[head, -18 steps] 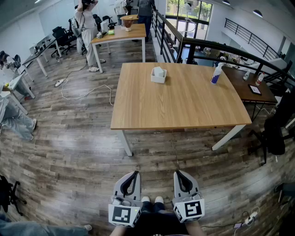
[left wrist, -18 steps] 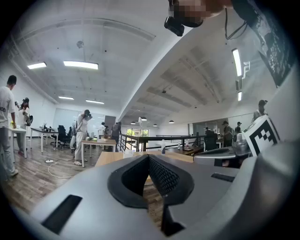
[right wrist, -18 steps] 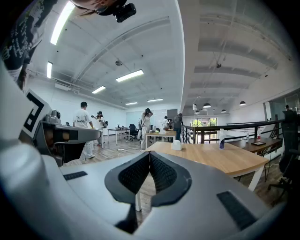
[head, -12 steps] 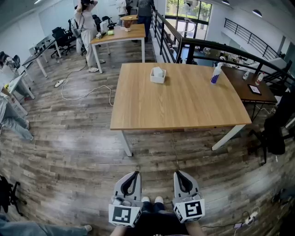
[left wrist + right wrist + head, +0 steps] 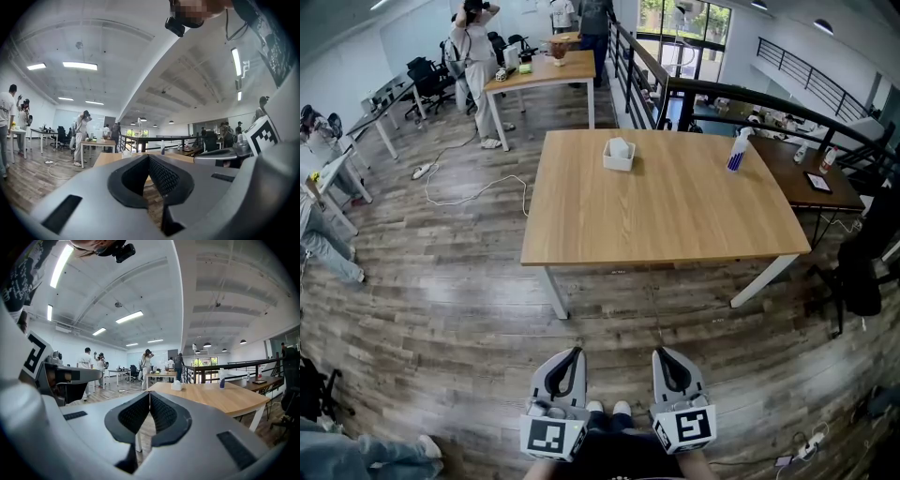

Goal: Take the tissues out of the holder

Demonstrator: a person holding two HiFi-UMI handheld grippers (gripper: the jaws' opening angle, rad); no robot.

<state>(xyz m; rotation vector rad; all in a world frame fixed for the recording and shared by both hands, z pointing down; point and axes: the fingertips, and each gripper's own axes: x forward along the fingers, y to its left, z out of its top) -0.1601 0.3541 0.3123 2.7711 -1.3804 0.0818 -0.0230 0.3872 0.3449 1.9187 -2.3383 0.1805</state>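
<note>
head view: nothing of the task is done yet. the tissues [image 5: 621, 144] sit in the white holder [image 5: 619, 157] on the far part of the table [image 5: 675, 225], toward 12 o'clock, well apart from both grippers at 6 o'clock.

left gripper view: the left gripper [image 5: 149, 164] has its jaws pressed together on nothing.

right gripper view: the right gripper [image 5: 149, 401] is likewise closed and empty, with the holder [image 5: 176, 386] ahead near 1 o'clock. the walk up, the grasp and the pull all remain.
</note>
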